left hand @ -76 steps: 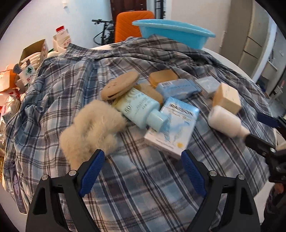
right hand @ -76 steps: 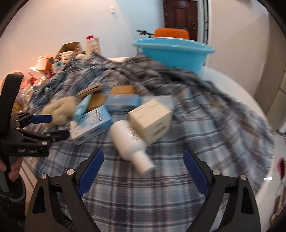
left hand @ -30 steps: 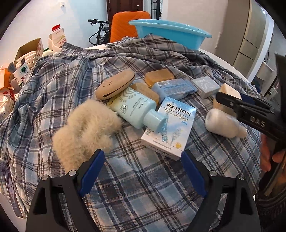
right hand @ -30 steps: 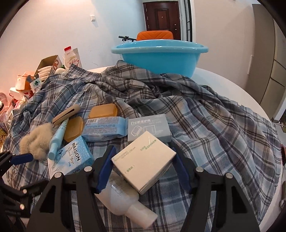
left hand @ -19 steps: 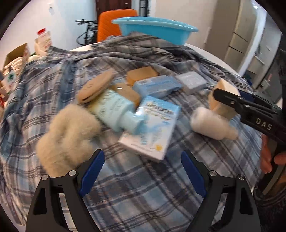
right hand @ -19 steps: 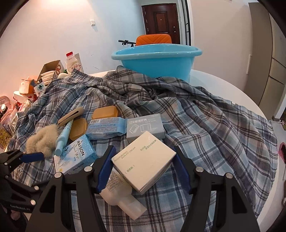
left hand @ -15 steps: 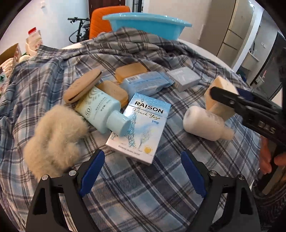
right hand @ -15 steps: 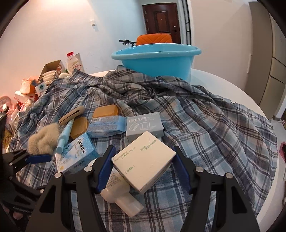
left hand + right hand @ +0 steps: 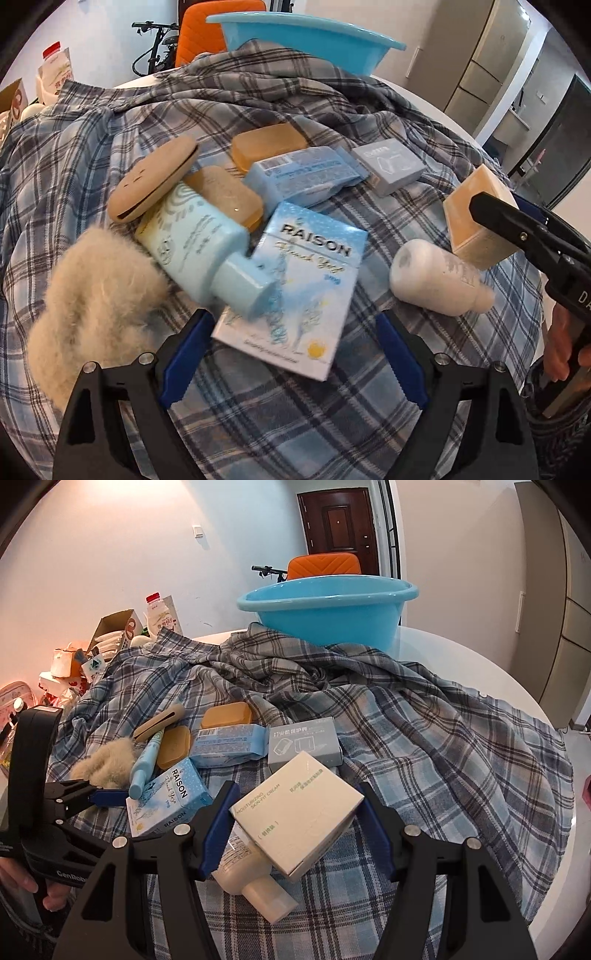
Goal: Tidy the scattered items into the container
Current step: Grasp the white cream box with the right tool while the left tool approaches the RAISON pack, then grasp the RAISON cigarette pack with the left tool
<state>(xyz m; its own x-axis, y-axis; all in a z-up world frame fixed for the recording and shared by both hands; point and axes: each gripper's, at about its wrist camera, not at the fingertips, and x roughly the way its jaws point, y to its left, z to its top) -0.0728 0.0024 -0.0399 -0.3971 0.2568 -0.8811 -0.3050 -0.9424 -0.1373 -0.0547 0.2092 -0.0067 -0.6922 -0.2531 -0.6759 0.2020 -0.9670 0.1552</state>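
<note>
Right gripper point(image 9: 297, 825) pinching cream box point(image 9: 295, 821), both blue pads against its sides; label reads "MOISTURIZING SKIN-FIT CREAM". White bottle point(image 9: 251, 877) lies under box, below jaws. Left gripper point(image 9: 288, 360) spread wide, empty; "RAISON" box point(image 9: 295, 288) lies between and just ahead of its jaws, light blue tube point(image 9: 207, 258) leaning across box's left edge. Blue basin point(image 9: 327, 609) far ahead of right jaws, on plaid cloth point(image 9: 424, 746).
</note>
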